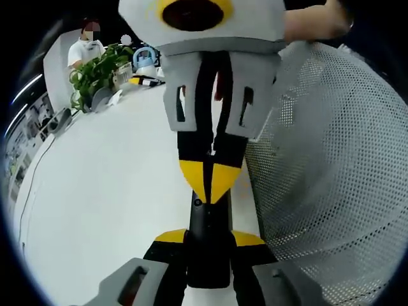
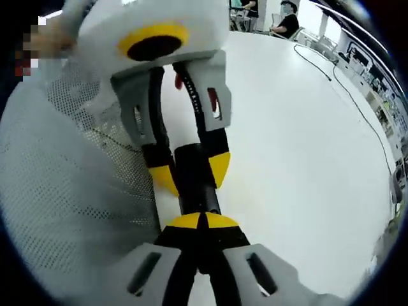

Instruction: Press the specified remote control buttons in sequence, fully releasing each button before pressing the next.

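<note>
Slim black remote control (image 1: 207, 245) lies on white desk (image 1: 108, 191), beside white mesh basket (image 1: 331, 166). Left hand-held gripper (image 1: 208, 252) clamps its near end; right hand-held gripper (image 2: 201, 224), tips closed, presses top.

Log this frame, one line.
left claw: shut on remote | right claw: shut, tips on remote | surface: white table | beside: mesh chair

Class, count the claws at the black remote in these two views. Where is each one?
2. The left claw grips the remote by its sides; the right claw, jaws closed together, has its tips on the remote's top face. None seems hidden.
</note>
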### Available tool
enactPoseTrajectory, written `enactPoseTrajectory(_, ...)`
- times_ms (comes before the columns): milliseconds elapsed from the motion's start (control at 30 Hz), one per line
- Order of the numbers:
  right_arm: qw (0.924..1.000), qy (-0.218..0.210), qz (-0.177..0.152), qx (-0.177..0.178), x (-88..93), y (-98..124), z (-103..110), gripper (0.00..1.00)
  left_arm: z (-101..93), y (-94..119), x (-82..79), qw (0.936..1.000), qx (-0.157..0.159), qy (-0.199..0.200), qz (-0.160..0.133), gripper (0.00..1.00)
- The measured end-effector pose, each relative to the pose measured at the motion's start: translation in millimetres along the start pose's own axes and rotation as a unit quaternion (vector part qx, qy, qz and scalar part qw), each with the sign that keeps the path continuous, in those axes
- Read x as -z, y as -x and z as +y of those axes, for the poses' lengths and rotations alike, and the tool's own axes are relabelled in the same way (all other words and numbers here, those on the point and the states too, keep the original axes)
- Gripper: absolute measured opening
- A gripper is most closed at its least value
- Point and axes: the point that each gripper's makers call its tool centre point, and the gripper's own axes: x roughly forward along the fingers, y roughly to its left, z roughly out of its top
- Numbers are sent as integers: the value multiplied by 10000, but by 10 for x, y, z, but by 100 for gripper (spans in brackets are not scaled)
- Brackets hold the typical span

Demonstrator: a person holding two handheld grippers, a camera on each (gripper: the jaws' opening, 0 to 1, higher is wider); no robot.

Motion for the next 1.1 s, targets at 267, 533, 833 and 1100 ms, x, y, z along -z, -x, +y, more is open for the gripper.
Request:
enactPoseTrajectory(267,9998,-145,20,135,7,11,-111,0,0,1,0,10000,17,-13,-29,26)
enactPoseTrajectory(533,9998,-86,176,-24,-5,-25,-119,0,-1,2,2,10000,23,-24,-67,26)
enactPoseTrajectory(833,9979,-358,449,-304,-10,-49,-141,0,1,0,1,10000,7,-8,-80,25)
enactPoseTrajectory(1100,9967,-156,714,-344,-27,-81,-135,0,1,0,1,10000,-19,30,-92,25)
